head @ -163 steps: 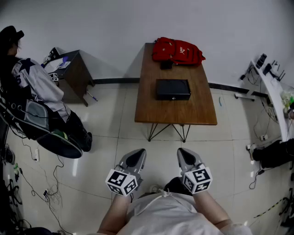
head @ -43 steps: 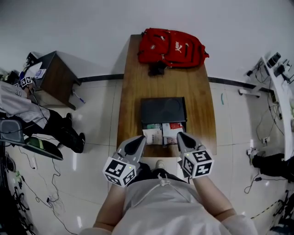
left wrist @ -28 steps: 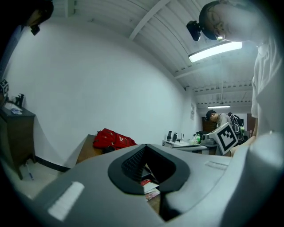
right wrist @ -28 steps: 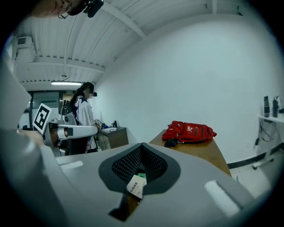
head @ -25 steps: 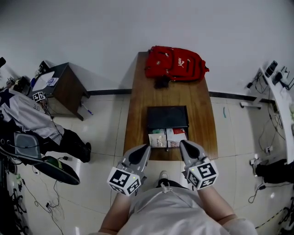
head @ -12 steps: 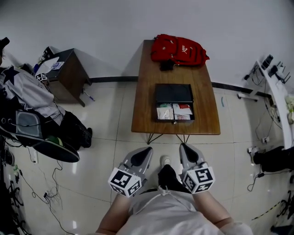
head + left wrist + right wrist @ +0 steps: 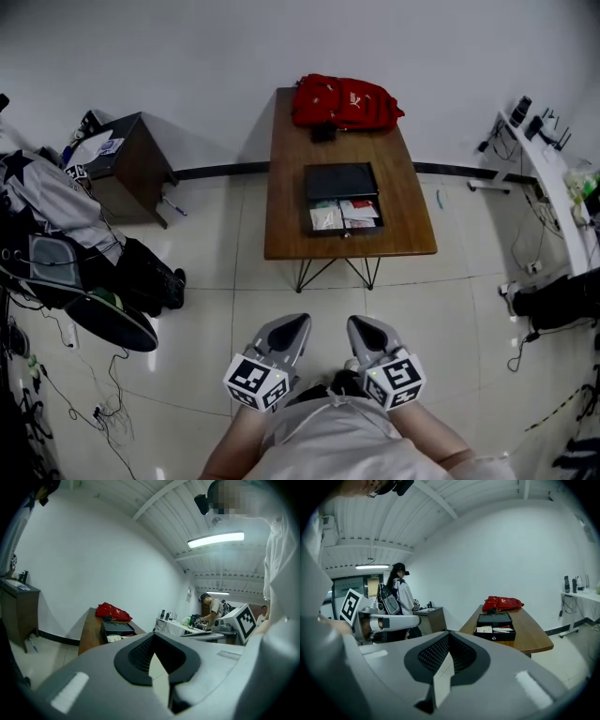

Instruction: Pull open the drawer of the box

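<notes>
The box (image 7: 341, 180) sits mid-surface (image 7: 286, 225), nearer the right edge. Its drawer (image 7: 344, 217) stands pulled out toward the near edge, with papers and packets showing inside. A red backpack (image 7: 345, 101) lies at the far edge, close behind the box. Both grippers hang low over the floor (image 7: 450, 309), well apart from the surface. The left gripper (image 7: 298, 323) and the right gripper (image 7: 357, 323) each have their fingers pressed together, pinching nothing.

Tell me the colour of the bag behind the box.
The bag is red; the head view shows it best.
</notes>
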The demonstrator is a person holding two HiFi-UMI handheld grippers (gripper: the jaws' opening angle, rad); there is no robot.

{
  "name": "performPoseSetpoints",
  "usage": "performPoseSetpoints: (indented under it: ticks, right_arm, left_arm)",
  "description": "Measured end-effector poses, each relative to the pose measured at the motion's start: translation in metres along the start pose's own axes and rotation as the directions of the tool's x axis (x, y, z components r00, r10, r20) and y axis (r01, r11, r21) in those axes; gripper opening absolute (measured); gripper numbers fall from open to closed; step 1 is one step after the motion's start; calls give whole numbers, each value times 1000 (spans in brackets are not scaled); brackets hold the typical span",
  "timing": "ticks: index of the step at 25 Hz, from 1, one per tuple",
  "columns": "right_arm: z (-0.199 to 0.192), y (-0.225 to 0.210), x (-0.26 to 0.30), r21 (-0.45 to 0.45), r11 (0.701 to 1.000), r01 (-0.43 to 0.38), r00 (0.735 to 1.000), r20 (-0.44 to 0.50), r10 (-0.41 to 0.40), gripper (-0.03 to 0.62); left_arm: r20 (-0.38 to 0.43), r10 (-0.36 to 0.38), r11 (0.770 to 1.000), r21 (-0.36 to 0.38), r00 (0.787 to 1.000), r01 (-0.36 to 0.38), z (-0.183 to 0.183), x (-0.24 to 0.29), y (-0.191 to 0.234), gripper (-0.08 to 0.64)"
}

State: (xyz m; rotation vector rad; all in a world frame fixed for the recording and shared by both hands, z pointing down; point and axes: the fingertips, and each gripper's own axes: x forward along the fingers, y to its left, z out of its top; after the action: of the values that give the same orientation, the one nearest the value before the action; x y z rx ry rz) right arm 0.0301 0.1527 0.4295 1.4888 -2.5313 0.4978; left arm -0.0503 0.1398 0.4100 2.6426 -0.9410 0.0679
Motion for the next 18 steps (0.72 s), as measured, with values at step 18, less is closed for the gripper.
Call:
performPoseSetpoints:
  ticks: [18]
  right_arm:
    - [37, -42, -43, -84, 996, 16, 998, 56, -12, 6]
  left_arm:
    - [52, 12, 999, 51, 999, -15, 27, 21, -54, 5]
